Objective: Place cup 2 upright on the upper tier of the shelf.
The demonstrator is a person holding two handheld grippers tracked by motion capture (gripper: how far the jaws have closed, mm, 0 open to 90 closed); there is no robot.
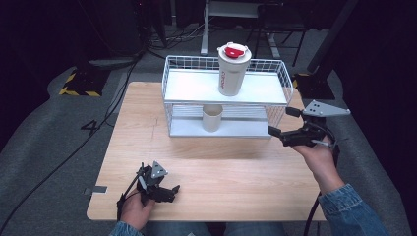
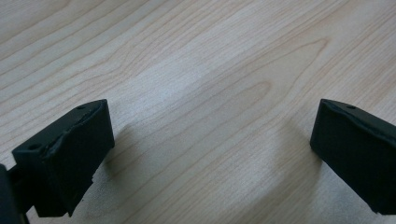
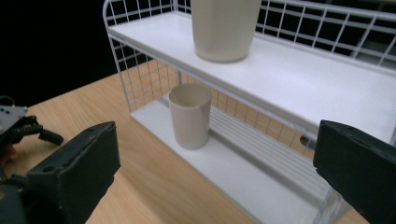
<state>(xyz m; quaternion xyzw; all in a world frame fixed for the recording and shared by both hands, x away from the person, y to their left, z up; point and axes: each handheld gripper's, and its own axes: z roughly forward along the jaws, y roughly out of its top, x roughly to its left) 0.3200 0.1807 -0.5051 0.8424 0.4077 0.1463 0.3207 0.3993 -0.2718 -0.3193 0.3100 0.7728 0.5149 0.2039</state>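
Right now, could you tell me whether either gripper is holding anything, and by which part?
Nothing is held. The left gripper is open over the bare wooden table; the right gripper is open, short of the small beige cup.

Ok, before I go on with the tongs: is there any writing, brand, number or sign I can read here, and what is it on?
Tall cup with the red lid on the rack's upper shelf: red upright lettering on its side, too small and blurred to read.
Small cup on the lower shelf: no text.
Floor left of the table: a mark that looks like "4".
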